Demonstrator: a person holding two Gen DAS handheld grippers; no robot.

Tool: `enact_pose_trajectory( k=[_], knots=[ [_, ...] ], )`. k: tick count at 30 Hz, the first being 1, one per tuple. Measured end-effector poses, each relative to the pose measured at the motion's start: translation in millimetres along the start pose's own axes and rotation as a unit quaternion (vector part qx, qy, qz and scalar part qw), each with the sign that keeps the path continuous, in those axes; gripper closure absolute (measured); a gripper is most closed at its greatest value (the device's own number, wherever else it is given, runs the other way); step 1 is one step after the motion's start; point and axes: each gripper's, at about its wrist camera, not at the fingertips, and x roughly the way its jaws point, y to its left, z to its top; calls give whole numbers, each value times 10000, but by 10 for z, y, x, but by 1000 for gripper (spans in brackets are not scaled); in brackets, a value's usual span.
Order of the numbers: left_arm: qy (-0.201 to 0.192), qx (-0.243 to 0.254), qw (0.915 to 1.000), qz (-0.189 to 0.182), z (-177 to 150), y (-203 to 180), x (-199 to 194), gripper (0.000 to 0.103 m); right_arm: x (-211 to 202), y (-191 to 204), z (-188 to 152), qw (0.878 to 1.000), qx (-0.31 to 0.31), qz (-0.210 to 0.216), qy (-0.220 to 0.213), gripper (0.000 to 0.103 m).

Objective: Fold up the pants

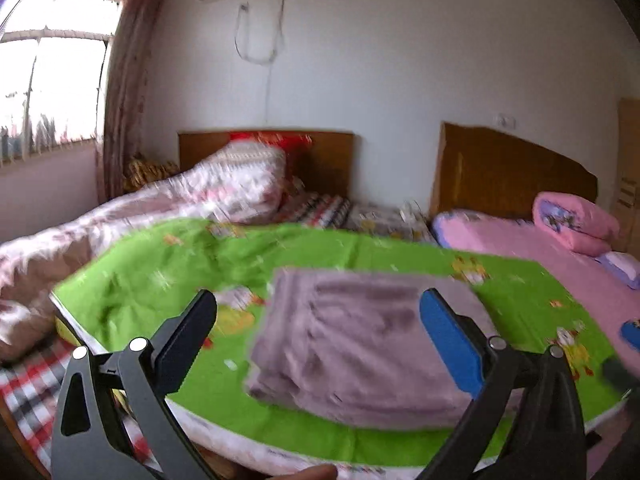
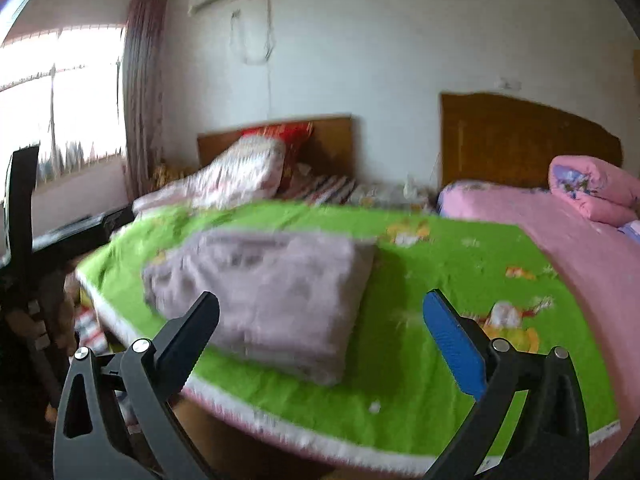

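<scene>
The lilac-grey pants (image 1: 360,340) lie folded into a thick rectangular bundle on a green cartoon-print sheet (image 1: 160,276) on the bed. In the right wrist view the bundle (image 2: 272,300) sits left of centre on the same sheet (image 2: 440,272). My left gripper (image 1: 318,304) is open and empty, held back above the near edge of the bundle. My right gripper (image 2: 322,306) is open and empty, above the bundle's right near corner. Both views are motion-blurred.
A rumpled pink-white quilt (image 1: 120,232) lies left and behind on the bed with a wooden headboard (image 1: 320,156). A second bed with a pink sheet (image 1: 540,248) and pink pillow (image 1: 572,220) stands on the right. A window and curtain (image 1: 124,80) are at the left. A dark frame (image 2: 24,220) stands left.
</scene>
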Motion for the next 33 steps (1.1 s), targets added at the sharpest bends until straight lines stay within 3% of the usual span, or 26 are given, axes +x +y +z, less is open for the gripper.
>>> enact_pose_trajectory(
  k=[4,9,33],
  knots=[
    [340,-101,9993,-94,-271,-152,107,2,52,37,-144,9994,-181,-132,274,4],
    [682,324,9970,-194,-459,-332,172,2,84,-20,-176,9994,-57,-161,314,4],
    [792,609,9949,-148,-544,-420,201,2,142,66,-233,9989,-182,-67,435,4]
  ],
)
